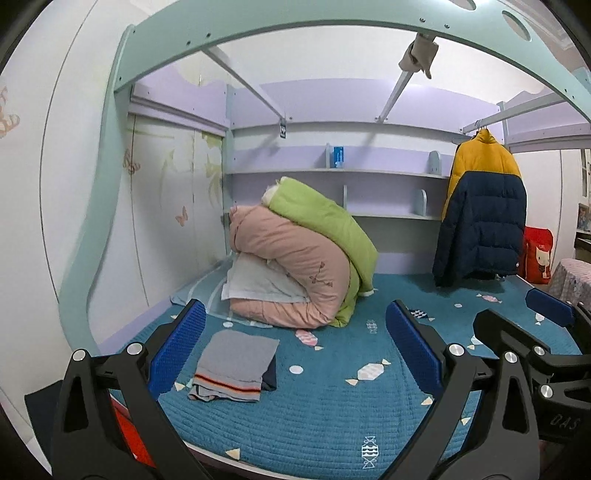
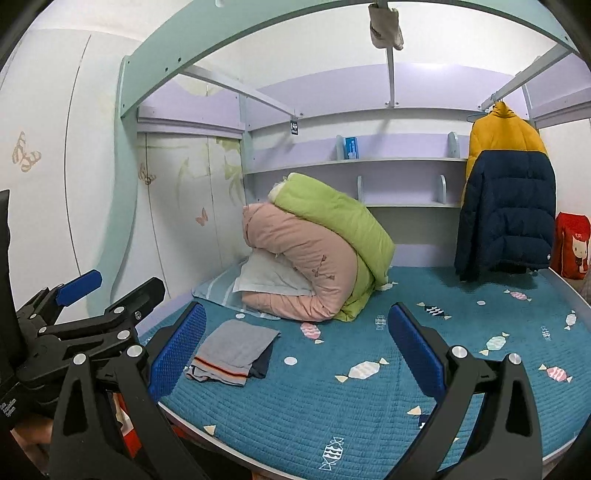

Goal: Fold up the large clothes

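A child's bunk bed fills both views, its teal quilted bedspread printed with candy shapes [image 1: 332, 406] under a mint-green arched frame [image 1: 295, 26] with lilac shelves behind. The folded grey knit garment with orange and navy stripes at its hem [image 1: 236, 363] lies flat at lower left of centre in both views, squared into a small stack with a dark navy layer showing beneath its right edge; judging by that neat shape, its folding looks finished and it has been set near the front edge for easy reach. The left tool [image 1: 295, 343] hangs over the bed's front edge with its blue ribbed pads spread wide and nothing between them, the garment lying just inside its left-hand pad, apart from it. The right tool [image 2: 297, 345] is likewise spread and empty, the garment again beside the left-hand pad. Farther back, a rolled pink and lime-green quilt bundle [image 1: 306, 254] rests on a white pillow at centre, probably pushed aside to free space. At upper right a yellow and navy puffer jacket [image 1: 484, 210] hangs from a rail, well apart from both tools, perhaps next for folding.
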The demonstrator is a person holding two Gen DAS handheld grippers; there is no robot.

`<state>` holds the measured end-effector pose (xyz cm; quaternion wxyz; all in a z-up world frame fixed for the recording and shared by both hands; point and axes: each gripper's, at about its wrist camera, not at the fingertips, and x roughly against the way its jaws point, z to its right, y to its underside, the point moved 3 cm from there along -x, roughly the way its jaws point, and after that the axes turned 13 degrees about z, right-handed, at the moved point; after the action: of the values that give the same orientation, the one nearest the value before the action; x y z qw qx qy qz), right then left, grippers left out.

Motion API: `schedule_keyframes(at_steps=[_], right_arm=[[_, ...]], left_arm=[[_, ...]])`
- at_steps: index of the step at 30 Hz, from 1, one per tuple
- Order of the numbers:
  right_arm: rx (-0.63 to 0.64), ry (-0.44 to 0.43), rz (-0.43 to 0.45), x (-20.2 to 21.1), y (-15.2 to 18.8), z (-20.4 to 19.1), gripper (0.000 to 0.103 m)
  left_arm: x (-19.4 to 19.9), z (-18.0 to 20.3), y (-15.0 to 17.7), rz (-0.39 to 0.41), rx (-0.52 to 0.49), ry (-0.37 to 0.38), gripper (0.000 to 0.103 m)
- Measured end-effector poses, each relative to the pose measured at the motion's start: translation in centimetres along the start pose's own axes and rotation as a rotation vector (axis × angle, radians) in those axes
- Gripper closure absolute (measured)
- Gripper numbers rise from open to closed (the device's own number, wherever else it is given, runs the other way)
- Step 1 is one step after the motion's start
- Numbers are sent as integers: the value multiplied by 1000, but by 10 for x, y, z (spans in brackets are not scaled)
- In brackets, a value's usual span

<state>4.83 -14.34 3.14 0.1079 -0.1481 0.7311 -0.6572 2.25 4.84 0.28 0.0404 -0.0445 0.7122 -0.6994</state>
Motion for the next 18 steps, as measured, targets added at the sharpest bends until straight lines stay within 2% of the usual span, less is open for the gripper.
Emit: schedule_keyframes(at_steps=[18], right_arm=[[-15, 33, 14, 9, 0, 4, 8]], left_arm=[[6, 8, -1, 11, -4, 16, 5]])
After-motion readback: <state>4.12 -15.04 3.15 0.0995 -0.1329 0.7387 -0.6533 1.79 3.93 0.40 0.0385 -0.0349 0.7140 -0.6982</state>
